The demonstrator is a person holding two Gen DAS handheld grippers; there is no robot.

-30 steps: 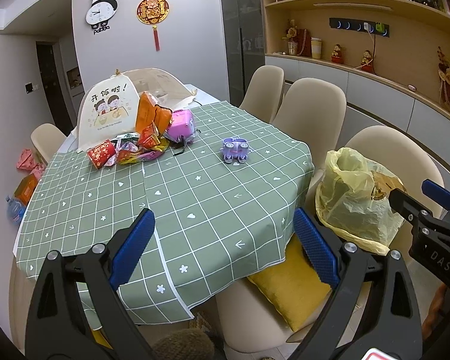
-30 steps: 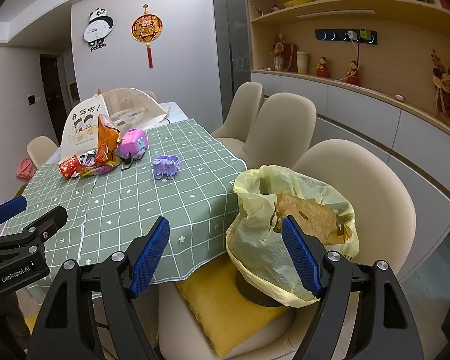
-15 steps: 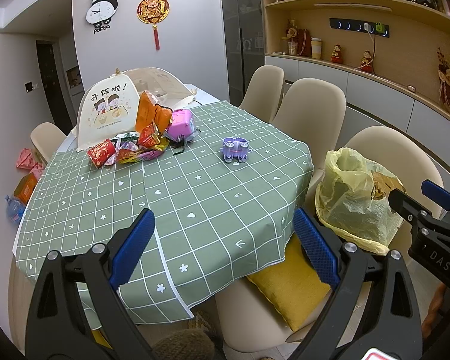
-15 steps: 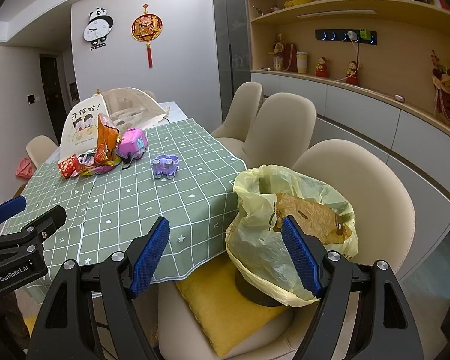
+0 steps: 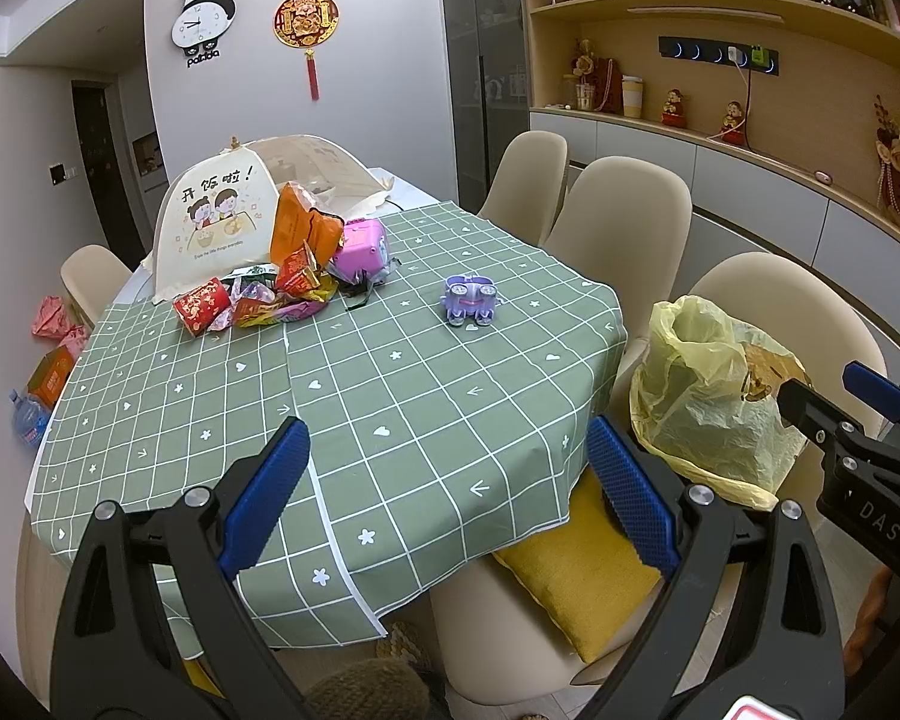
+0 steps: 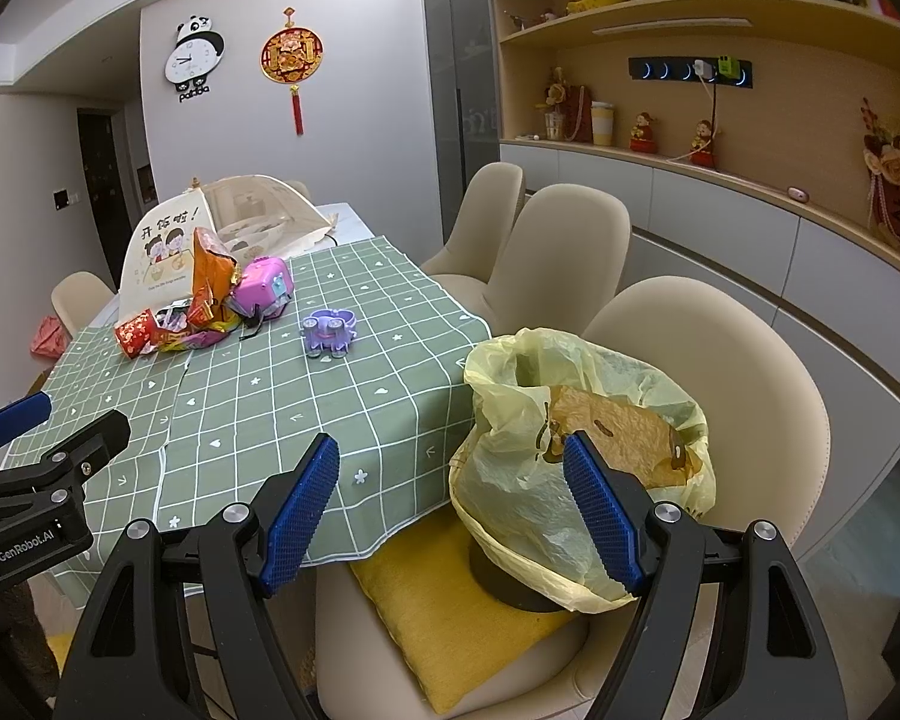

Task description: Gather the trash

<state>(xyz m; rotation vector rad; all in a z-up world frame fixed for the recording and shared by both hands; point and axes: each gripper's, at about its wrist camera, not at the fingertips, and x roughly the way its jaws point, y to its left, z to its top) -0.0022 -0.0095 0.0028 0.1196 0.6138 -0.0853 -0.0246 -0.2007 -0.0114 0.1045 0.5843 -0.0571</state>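
A heap of snack wrappers (image 5: 252,300) (image 6: 177,324), with an upright orange bag and red packets, lies at the far left of the green checked table (image 5: 390,420) (image 6: 258,396). A yellow trash bag (image 5: 702,414) (image 6: 528,462) stands open on the near chair, brown paper inside it. My left gripper (image 5: 444,444) hovers open over the table's near edge, holding nothing. My right gripper (image 6: 450,456) is open too, just in front of the bag and apart from it.
A purple toy (image 5: 469,299) (image 6: 328,331) sits mid-table, with a pink box (image 5: 363,246) (image 6: 264,285) beside the wrappers. A mesh food cover (image 5: 222,222) (image 6: 162,246) stands behind. Beige chairs (image 5: 624,222) line the right side; a yellow cushion (image 5: 576,570) (image 6: 444,600) lies on the near one.
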